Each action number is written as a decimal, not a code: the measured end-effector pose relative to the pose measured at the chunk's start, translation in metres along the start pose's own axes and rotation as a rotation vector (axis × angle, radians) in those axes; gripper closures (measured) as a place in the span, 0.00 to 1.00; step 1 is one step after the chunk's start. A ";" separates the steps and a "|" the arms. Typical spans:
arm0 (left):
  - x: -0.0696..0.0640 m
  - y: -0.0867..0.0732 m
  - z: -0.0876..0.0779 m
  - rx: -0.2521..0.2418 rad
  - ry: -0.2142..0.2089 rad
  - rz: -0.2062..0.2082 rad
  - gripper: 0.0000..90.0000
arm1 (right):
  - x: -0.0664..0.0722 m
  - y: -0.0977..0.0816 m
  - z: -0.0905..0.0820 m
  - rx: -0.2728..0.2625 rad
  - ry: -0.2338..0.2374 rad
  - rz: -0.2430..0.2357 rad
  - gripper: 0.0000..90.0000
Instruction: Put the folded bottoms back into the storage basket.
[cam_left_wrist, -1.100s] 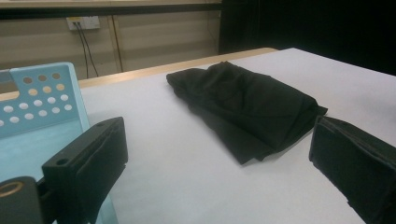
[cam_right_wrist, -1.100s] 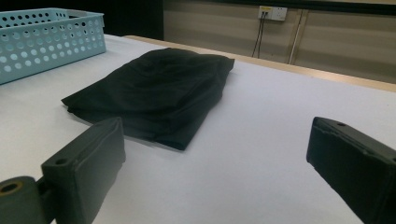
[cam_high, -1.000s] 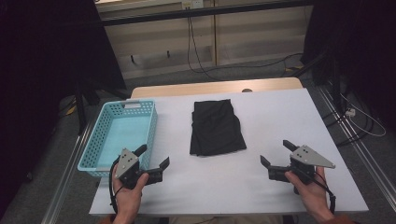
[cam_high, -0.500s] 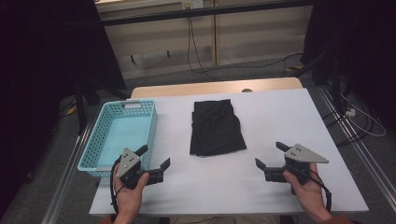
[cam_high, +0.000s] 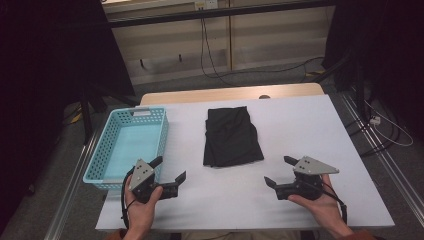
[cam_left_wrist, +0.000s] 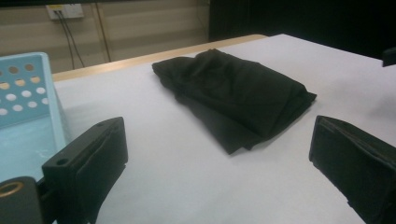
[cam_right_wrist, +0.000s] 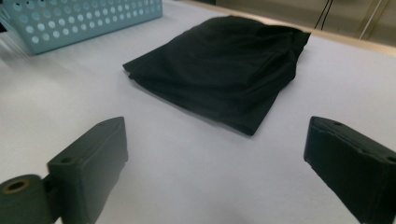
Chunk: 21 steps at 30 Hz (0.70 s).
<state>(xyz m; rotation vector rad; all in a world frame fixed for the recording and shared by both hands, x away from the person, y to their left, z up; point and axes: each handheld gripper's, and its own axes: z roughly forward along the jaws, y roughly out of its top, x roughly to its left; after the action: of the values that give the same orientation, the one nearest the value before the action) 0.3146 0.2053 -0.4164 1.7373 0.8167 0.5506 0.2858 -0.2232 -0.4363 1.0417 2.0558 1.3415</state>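
White tabletop (cam_high: 310, 125) seen from above, with a folded black fabric garment (cam_high: 231, 136) lying flat near the middle, slightly toward the far edge. To its left, at the table's left edge, an empty light blue perforated plastic basket (cam_high: 112, 132), near the cloth but not touching it. At the near edge, two hand-held black two-jaw grippers: left gripper (cam_high: 171, 172) just beside the basket's near right corner, right gripper (cam_high: 281, 171) off the cloth's near right corner. Jaws of both spread wide apart, gripping nothing, each angled inward toward the cloth and short of it.

From the left gripper view, the cloth (cam_left_wrist: 236, 95) straight ahead between the two jaws, its near corner pointing toward the camera, basket wall (cam_left_wrist: 25, 88) at left. From the right gripper view, the same cloth (cam_right_wrist: 224, 65) ahead, stacked fold edges facing the jaws, basket (cam_right_wrist: 79, 18) beyond.

Likely step: approach, before any grasp. Probable next move: bringing each gripper low to a near corner of the cloth and closing on all layers together, so the fold holds when lifted, perhaps toward the basket.
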 end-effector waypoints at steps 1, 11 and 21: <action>-0.001 0.000 0.000 -0.003 0.000 0.002 0.05 | 0.001 0.002 0.001 0.026 0.008 0.012 0.09; -0.003 0.000 -0.002 0.006 -0.010 0.009 0.05 | 0.006 0.019 0.022 0.155 0.111 -0.025 0.10; -0.002 -0.001 -0.001 0.017 -0.016 0.012 0.05 | 0.005 0.041 0.036 0.185 0.209 -0.027 0.05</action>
<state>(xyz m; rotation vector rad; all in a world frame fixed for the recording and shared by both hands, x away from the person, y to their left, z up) 0.3123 0.2046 -0.4175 1.7612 0.8026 0.5387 0.3228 -0.1899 -0.4131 0.9794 2.3777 1.3147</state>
